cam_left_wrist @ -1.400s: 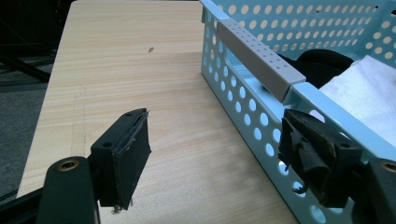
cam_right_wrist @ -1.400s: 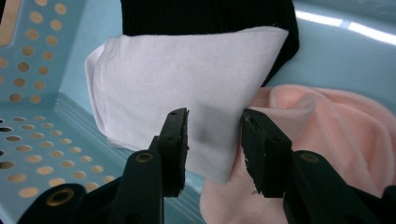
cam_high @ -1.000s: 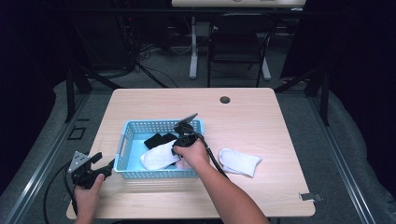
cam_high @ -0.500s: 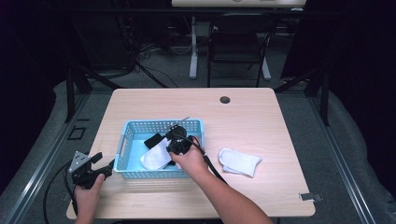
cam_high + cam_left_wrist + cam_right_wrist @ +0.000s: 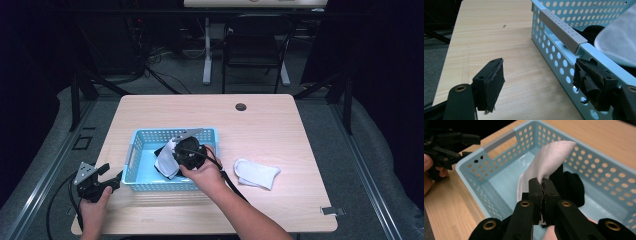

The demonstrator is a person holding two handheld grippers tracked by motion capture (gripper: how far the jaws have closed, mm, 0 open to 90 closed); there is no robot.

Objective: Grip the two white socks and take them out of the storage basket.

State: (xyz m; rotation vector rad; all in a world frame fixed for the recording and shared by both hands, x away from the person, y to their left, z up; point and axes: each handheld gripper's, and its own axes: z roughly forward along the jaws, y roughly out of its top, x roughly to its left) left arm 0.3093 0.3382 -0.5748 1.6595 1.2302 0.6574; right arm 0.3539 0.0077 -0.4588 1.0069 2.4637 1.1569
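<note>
While the right gripper point(image 5: 543, 185) is clamping a fold of the white sock point(image 5: 544, 165) between its pads, it is holding the cloth above the floor of the blue basket point(image 5: 142, 137) — jaws pressed together on the fabric, which has just been pinched as they were closing. In the high view the sock point(image 5: 165, 159) is hanging inside the basket, near its middle, with a black sock point(image 5: 572, 186) lying on the basket floor just beside it toward the basket's right wall. A second white sock point(image 5: 256, 173) is lying on the desk to the right of the basket, toward the desk's right edge.

Step in hand, as I judge it: taking the white sock out of the basket, grasp made, lift under way. The next move calls for raising the sock clear of the rim and carrying it over the right wall, likely toward the sock already on the desk — keeping the hanging end from dragging the black one along.

The left gripper point(image 5: 97, 181) is sitting at the desk's front-left corner, jaws apart and empty; in its own view one pad is resting close against the basket's perforated wall point(image 5: 556, 62), touching or not I cannot tell.

No brand, label or writing is readable on anything.
</note>
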